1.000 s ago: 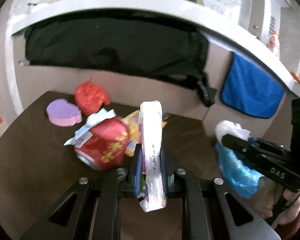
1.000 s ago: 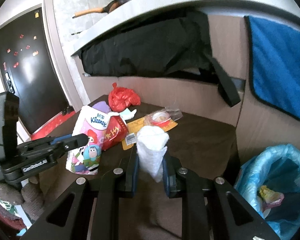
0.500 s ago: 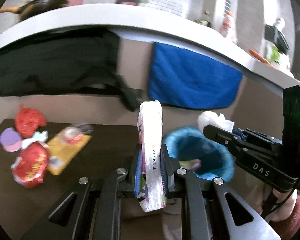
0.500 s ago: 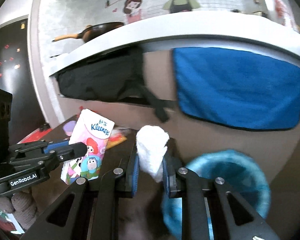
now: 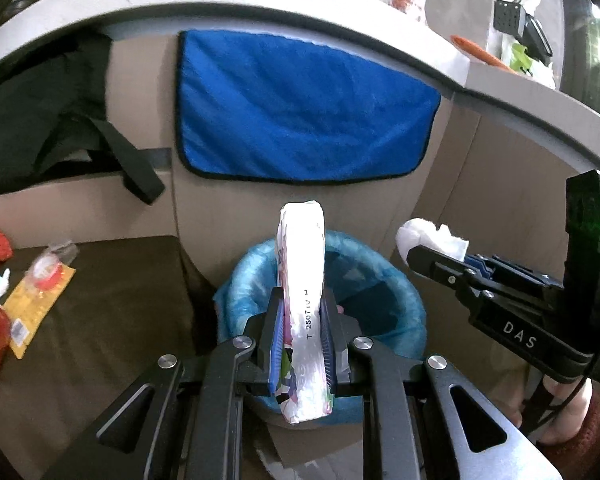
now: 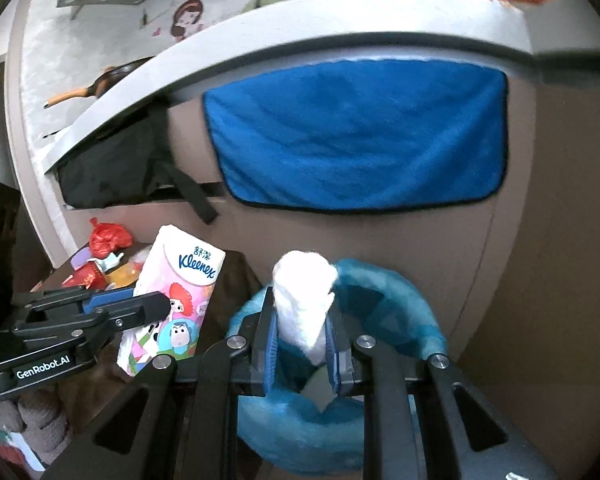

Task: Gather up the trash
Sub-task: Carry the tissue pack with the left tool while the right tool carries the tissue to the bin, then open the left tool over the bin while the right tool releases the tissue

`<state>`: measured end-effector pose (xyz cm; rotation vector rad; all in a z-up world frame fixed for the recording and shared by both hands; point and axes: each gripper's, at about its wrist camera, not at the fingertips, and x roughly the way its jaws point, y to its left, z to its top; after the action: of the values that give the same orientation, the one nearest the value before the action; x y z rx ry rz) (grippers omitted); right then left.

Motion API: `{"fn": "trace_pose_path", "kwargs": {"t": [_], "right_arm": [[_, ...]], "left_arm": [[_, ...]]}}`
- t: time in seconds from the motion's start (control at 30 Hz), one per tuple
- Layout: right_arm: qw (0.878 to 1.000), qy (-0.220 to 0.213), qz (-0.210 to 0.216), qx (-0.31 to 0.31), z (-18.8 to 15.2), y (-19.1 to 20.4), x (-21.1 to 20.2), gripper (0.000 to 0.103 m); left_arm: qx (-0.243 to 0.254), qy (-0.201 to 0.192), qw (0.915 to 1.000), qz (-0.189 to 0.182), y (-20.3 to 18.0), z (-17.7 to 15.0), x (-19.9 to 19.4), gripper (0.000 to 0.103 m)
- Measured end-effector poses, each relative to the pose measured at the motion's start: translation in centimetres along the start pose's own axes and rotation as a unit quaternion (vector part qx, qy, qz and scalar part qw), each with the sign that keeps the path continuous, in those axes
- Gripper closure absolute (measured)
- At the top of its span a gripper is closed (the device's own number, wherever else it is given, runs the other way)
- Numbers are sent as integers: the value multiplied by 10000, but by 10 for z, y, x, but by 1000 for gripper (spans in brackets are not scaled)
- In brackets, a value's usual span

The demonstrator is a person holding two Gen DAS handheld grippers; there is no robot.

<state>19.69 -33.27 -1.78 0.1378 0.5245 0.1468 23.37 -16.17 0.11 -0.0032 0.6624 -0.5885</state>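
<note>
Jaws still clamping trash, both grippers now over the bin [image 5: 400,292].

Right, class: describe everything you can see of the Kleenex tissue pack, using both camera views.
The Kleenex tissue pack is a soft plastic-wrapped packet, white at the top with blue Kleenex lettering, pink below with cartoon characters. It looks slightly crumpled. The left gripper has its jaws shut on the pack's lower part, holding it upright and edge-on to its own camera, where a printed code runs along the white side seam. It hangs in the air over the blue-lined trash bin, touching only the jaws.
</note>
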Motion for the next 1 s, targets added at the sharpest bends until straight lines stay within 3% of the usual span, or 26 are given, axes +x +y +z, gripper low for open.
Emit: {"fn": "trace_pose_path", "kwargs": {"t": [1.0], "right_arm": [[9978, 411, 53, 520, -9, -40, 60, 81]], "left_arm": [[-630, 421, 9964, -369, 29, 8, 76, 86]]}}
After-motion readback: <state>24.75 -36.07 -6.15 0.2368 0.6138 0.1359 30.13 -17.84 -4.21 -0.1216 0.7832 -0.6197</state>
